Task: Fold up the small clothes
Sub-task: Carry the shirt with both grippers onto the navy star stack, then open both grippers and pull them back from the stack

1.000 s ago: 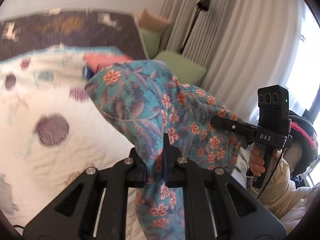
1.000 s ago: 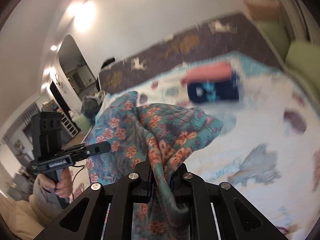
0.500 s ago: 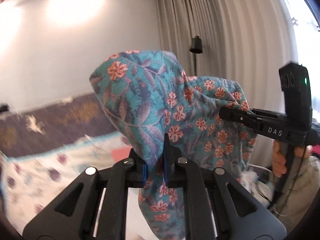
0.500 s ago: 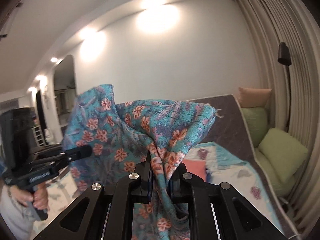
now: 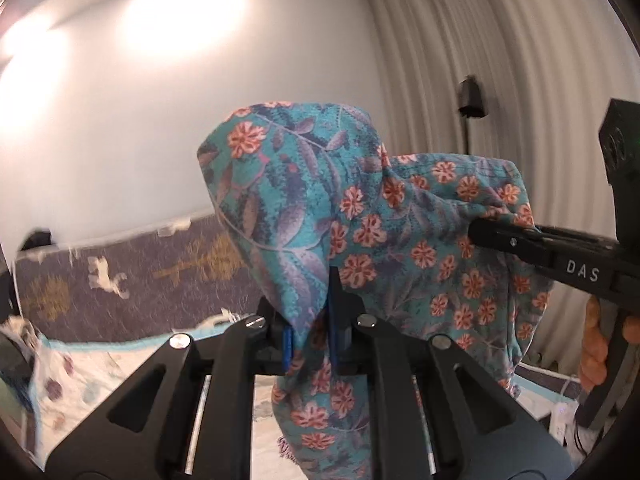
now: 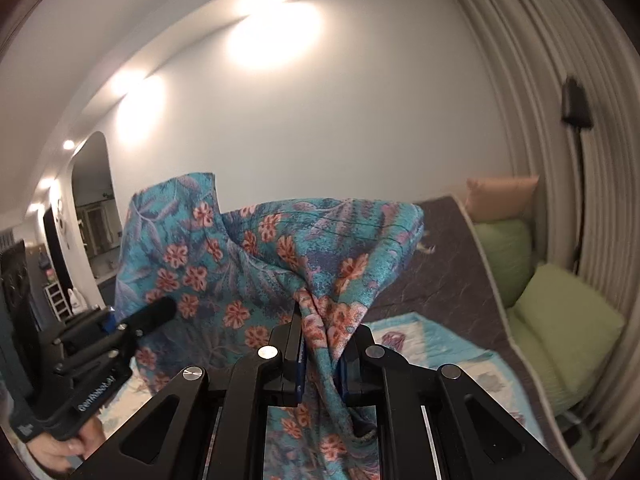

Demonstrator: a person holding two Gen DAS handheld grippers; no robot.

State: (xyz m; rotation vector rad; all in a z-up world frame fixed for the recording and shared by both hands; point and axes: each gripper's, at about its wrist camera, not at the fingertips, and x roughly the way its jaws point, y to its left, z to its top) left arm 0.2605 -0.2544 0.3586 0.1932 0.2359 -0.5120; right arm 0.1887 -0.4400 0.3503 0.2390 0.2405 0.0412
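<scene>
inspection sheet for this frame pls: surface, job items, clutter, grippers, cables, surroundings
Surface: patterned bedspread below, partly hidden by the cloth.
Job's things: teal floral garment, held up in the air between both grippers, bunched, not yet folded.
Clutter: green cushions and a peach pillow at the bed's far side.
Grippers: left gripper shut on the garment; right gripper shut on the garment.
Cables: white cord and power strip low by the curtain.
Surroundings: white wall, pleated curtain, black floor lamp, dark printed headboard.
</scene>
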